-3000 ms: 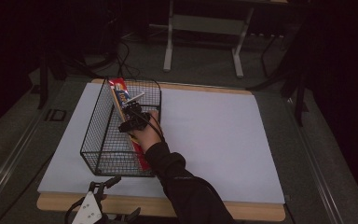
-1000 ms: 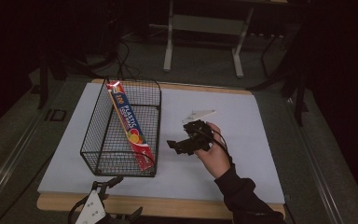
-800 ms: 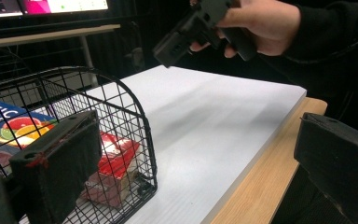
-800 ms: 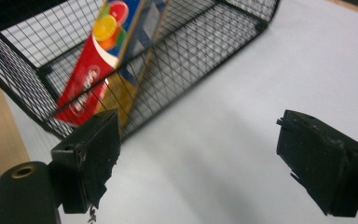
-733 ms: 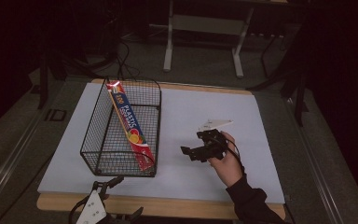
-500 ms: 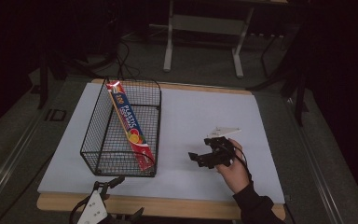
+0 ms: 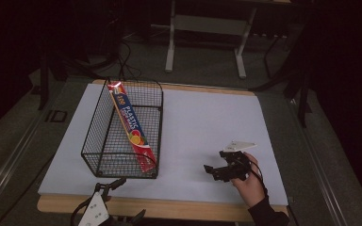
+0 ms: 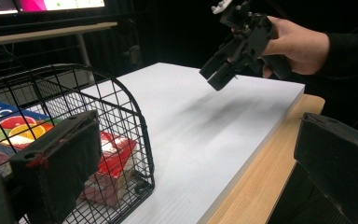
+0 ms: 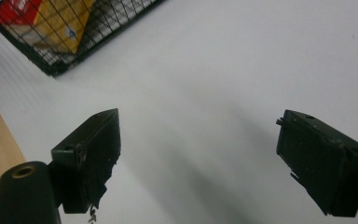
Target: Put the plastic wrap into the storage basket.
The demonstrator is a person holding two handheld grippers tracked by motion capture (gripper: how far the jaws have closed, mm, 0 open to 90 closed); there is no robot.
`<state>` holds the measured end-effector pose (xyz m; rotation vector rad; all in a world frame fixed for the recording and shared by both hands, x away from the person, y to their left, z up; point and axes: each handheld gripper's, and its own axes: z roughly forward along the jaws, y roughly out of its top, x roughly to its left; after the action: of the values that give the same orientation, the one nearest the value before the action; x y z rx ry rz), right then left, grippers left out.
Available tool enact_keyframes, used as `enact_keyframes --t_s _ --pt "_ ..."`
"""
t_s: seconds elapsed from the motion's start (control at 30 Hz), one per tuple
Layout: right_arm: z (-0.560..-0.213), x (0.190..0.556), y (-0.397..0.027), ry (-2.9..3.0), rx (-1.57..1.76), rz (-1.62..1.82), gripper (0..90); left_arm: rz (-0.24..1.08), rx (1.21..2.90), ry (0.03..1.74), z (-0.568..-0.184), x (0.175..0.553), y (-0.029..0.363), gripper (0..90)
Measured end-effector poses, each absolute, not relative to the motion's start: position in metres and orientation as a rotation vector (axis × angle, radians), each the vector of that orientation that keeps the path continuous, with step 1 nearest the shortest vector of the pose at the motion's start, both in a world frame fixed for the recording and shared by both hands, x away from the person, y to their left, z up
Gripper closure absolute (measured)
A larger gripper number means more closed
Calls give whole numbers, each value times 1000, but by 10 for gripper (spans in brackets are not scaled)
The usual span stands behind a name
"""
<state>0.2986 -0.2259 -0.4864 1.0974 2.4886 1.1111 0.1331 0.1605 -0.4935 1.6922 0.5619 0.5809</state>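
Note:
A long red-and-blue plastic wrap box (image 7: 133,132) leans slantwise inside a black wire basket (image 7: 104,160) on the left of the white board. A hand holds my right gripper (image 7: 213,173) low over the board's front right, well apart from the basket. Its jaws point left and stand open with nothing between them, as in the right gripper view (image 9: 205,158). My left gripper (image 7: 127,200) rests at the table's front edge just before the basket, jaws wide open and empty (image 8: 196,168). From there the basket (image 8: 121,116), the box (image 8: 112,154) and the right gripper (image 8: 223,74) show.
The white board (image 7: 207,122) lies on a wooden table whose edge (image 7: 193,209) runs along the front. The basket's corner (image 9: 56,65) with the box end (image 9: 60,28) sits at the top left of the right gripper view. Dark stands and cables surround the table.
The right hand left the basket, with the box staying inside, and moved right, toward the front edge and lower. The left gripper stayed put.

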Motion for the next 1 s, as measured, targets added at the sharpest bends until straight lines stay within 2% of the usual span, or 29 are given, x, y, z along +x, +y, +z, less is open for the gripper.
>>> enact_keyframes --t_s 1.0 --pt "-506 261 -249 2495 1057 1018 137 578 1692 555 -493 133 161 14"
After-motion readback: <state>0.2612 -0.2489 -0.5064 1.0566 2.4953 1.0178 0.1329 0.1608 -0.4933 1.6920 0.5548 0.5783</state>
